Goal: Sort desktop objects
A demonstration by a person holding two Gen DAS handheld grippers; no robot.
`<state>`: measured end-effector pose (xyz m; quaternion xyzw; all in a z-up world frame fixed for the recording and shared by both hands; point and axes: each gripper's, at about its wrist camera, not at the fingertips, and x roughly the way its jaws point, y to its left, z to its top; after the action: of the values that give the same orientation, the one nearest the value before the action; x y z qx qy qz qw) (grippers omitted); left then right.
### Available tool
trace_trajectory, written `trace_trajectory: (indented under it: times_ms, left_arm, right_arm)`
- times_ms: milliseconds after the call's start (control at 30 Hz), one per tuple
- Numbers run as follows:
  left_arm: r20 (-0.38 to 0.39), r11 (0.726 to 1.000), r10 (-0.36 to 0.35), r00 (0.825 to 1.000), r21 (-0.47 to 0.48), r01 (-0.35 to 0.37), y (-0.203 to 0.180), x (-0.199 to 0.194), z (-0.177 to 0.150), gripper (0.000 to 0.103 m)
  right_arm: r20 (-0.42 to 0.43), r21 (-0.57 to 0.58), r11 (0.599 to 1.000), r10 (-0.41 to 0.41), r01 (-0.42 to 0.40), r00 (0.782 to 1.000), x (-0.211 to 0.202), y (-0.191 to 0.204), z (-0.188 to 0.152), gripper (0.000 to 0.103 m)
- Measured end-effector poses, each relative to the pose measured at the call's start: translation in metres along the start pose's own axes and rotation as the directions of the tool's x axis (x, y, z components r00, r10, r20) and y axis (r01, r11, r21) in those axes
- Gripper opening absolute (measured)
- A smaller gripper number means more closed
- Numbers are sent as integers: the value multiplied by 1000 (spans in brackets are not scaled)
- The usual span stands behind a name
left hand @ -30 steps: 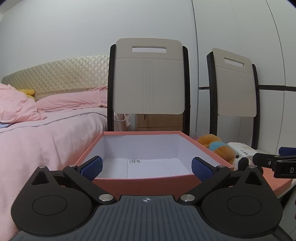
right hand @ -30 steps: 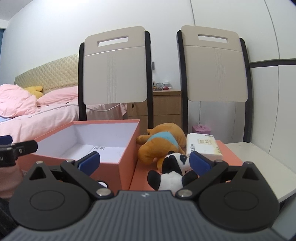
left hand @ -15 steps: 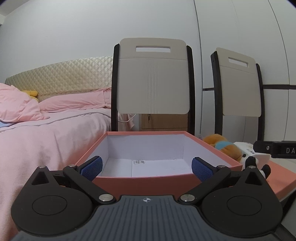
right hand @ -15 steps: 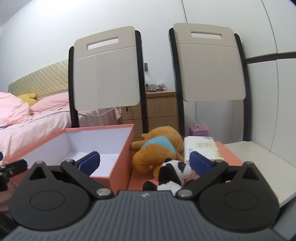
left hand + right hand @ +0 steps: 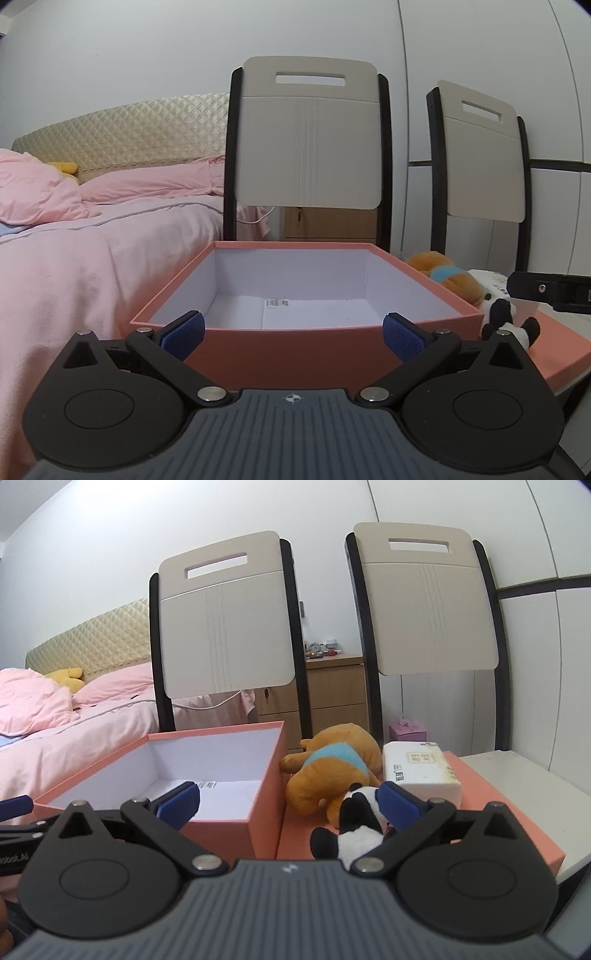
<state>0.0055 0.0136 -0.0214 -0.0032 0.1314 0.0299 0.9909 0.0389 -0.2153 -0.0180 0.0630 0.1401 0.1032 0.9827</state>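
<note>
An open salmon-pink box (image 5: 332,343) (image 5: 221,830) with a white inside holds only a sheet of paper (image 5: 317,314). My left gripper (image 5: 293,332) is open, right in front of the box's near wall. To the box's right, on a flat pink lid (image 5: 517,812), lie an orange plush bear in a blue shirt (image 5: 332,771) (image 5: 450,275), a small panda plush (image 5: 358,823) (image 5: 506,321) and a white tissue pack (image 5: 417,771). My right gripper (image 5: 288,805) is open, its right finger beside the panda; nothing is held.
Two folded beige chairs (image 5: 308,147) (image 5: 428,605) lean upright behind the box. A bed with pink bedding (image 5: 92,240) lies on the left. A wooden nightstand (image 5: 332,694) stands at the back. The white table edge (image 5: 535,775) runs on the right.
My right gripper has moved forward and rightward toward the panda and bear, which now look larger. My left gripper has edged slightly left and back. Both stay open.
</note>
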Motion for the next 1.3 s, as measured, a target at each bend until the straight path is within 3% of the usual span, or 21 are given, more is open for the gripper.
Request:
trace_trajectory:
  times_ms: [1033,1300]
  left_arm:
    - [-4,999,-21,1000,29,21,-6,-3,-5,103]
    - [46,998,-51,998,52,48,-16,-10,-8,103]
  right_arm:
    - [-17,-20,1000,-14,14,1000,-18,-9,-3,103]
    - [-3,-17,1000,-19,19,1000,-27,-16,0,103]
